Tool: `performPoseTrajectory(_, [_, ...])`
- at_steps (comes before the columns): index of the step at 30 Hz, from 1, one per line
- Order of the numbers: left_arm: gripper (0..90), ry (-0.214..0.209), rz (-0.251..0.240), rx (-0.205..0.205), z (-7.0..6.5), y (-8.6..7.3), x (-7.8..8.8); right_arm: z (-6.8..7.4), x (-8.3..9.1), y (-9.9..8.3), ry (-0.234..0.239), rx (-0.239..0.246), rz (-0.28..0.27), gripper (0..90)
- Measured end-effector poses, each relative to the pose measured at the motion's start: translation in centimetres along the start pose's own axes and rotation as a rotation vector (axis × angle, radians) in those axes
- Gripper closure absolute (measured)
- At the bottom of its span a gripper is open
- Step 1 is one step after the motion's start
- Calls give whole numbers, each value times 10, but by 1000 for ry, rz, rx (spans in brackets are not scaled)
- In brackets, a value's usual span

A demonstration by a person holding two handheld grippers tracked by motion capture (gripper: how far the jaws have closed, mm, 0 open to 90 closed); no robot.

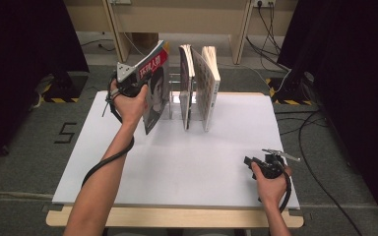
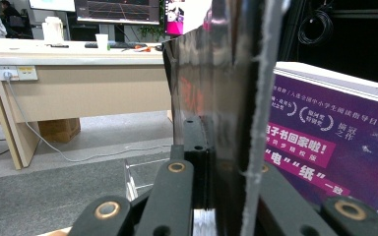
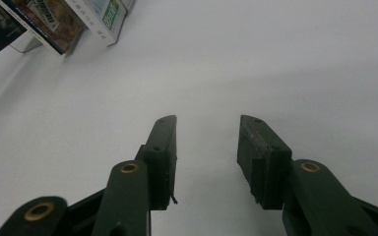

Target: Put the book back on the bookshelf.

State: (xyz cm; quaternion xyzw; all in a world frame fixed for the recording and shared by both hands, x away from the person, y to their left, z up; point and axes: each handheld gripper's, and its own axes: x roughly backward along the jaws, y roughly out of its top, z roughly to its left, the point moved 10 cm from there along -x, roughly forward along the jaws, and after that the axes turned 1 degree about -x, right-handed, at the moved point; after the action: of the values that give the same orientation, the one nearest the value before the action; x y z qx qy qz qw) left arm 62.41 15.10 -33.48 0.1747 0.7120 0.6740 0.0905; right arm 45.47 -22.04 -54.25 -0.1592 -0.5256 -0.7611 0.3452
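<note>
The left gripper (image 1: 145,81) clamps the glossy red-and-black paperback magazine (image 1: 155,91), tilted at the white table's (image 1: 177,162) eleven o'clock beside two upright books (image 1: 199,88); likely light, floppy and slick, best pinched near the spine, while the right gripper (image 3: 204,157) rests wide apart.

This is looking like a lab or office used for recording work. A white board (image 1: 177,162) is lying on a wooden surface (image 1: 177,218), with black curtains (image 1: 24,44) hanging at both sides and cables (image 1: 320,147) trailing over grey carpet (image 1: 24,162), where yellow-and-black hazard tape (image 1: 59,100) is marking stand feet. In the left gripper view, a long desk (image 2: 74,49) behind is carrying monitors (image 2: 118,10), a paper cup (image 2: 101,41) and a kettle (image 2: 53,29), with a wall socket (image 2: 17,73) showing on its front panel.
</note>
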Motion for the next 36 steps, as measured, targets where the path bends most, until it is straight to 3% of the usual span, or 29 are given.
performPoseTrajectory(36, [864, 31, -12, 0, 7, 3, -15, 0, 0, 0, 2, -7, -4, 596])
